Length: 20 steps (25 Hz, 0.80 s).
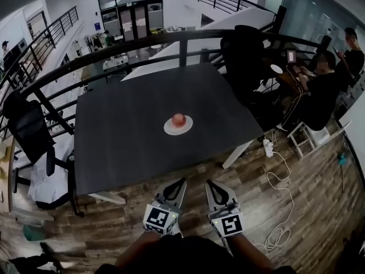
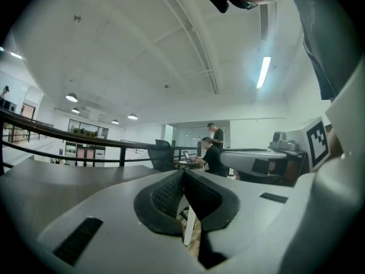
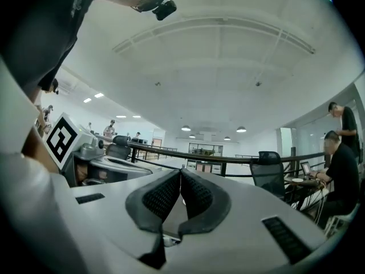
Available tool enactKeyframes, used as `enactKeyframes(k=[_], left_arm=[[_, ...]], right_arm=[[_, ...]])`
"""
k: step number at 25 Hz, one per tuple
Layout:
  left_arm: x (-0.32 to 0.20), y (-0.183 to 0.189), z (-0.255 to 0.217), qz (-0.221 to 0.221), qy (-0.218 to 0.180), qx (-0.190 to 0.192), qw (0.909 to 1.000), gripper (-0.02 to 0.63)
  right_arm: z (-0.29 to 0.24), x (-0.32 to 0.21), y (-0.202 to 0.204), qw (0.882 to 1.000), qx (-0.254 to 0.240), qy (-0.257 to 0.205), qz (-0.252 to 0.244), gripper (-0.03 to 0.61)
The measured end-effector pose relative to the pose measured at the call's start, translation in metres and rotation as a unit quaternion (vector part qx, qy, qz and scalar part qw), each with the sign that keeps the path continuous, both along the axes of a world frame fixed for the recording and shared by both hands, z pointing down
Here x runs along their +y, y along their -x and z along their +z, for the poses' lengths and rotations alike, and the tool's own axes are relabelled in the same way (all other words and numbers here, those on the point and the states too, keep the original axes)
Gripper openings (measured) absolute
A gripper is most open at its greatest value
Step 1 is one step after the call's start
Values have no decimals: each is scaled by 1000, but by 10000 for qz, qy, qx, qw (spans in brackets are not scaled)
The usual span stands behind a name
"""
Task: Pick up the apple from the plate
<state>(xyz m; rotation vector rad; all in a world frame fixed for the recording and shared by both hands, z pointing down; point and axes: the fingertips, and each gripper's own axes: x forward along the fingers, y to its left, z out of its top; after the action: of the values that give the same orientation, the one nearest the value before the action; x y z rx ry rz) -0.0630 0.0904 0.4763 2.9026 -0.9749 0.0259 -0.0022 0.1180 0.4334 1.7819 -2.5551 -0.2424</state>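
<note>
A red apple [image 1: 178, 119] sits on a small white plate [image 1: 185, 128] near the middle of the dark table [image 1: 131, 136] in the head view. Both grippers are held side by side below the table's near edge, over the wooden floor, well short of the plate. My left gripper [image 1: 182, 181] points toward the table with its jaws shut and nothing between them. My right gripper [image 1: 209, 182] is beside it, also shut and empty. In the left gripper view the left gripper [image 2: 183, 174] has its pads together; the right gripper [image 3: 180, 173] looks the same in the right gripper view. Neither gripper view shows the apple.
A black office chair [image 1: 31, 133] stands at the table's left. A curved railing [image 1: 171, 39] runs behind the table. Two people [image 1: 328, 73] sit and stand at a desk on the right. A white cable [image 1: 282, 187] and power strip [image 1: 268, 147] lie on the floor at right.
</note>
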Motion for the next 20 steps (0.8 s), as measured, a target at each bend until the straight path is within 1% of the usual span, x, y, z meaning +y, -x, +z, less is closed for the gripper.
enactKeyframes(k=[2, 7, 11, 15, 20], left_arm=[[-10, 5, 0, 27, 7, 45, 10000, 23], [-30, 18, 4, 55, 26, 9, 10000, 23], [-47, 28, 6, -74, 24, -49, 10000, 23], [-64, 25, 15, -95, 68, -154, 9998, 23], [-82, 13, 18, -109, 193, -120, 9997, 23]], right_arm=[[2, -11, 5, 9998, 185, 92, 17, 25], [12, -30, 10, 9992, 131, 320, 186, 25], [3, -43, 14, 9998, -12, 142, 134, 25], [21, -59, 5, 9992, 62, 393, 83, 25], [45, -88, -7, 9974, -161, 703, -36, 24]])
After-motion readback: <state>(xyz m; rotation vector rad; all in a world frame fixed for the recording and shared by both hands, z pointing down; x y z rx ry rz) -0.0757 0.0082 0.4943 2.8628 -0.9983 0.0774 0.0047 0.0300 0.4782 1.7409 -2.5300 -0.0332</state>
